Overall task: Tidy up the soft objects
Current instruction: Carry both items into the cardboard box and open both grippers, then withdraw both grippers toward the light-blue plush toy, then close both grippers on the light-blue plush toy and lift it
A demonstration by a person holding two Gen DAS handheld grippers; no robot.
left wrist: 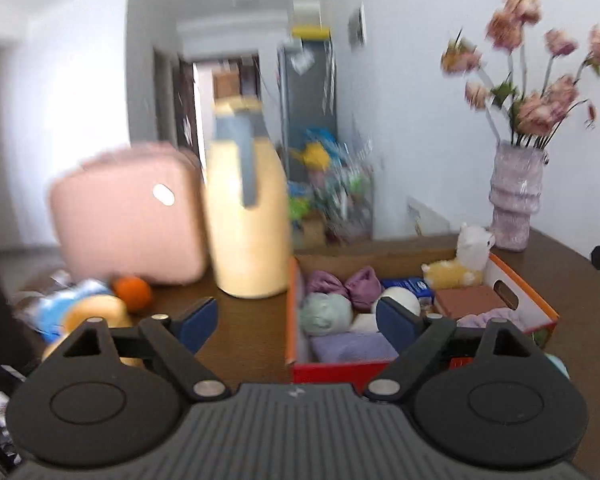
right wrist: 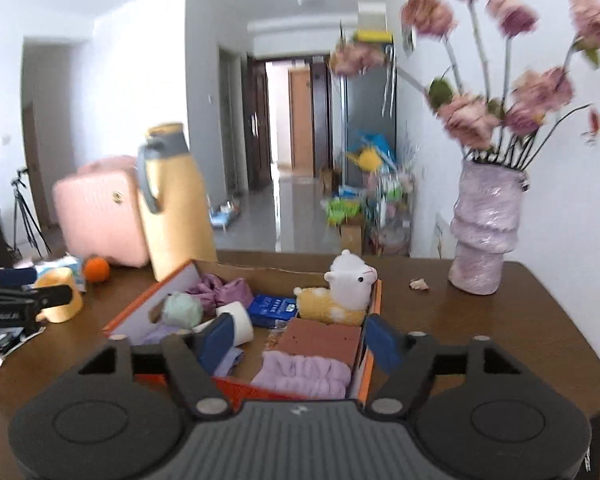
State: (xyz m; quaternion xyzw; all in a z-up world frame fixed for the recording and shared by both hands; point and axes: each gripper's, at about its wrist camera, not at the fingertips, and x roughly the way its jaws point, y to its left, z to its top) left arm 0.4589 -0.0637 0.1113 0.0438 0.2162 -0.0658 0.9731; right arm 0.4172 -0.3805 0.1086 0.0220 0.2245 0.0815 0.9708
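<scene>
The orange-edged cardboard box (right wrist: pixel 142 304) is sitting on the brown table (right wrist: pixel 480 332) well in from its far edge, holding a llama plush (right wrist: pixel 340 292), a lilac towel (right wrist: pixel 300 372), a brown sponge block (right wrist: pixel 320 336) and a blue packet (right wrist: pixel 274 310) whose print is too blurred to read. The right gripper (right wrist: pixel 300 340) is hovering over the box's near end, jaws spread and empty, bare tabletop lying open toward the vase (right wrist: pixel 484 232). The left gripper (left wrist: pixel 300 320) is also gaping empty beside the box's left wall, near the yellow flask (left wrist: pixel 248 216).
</scene>
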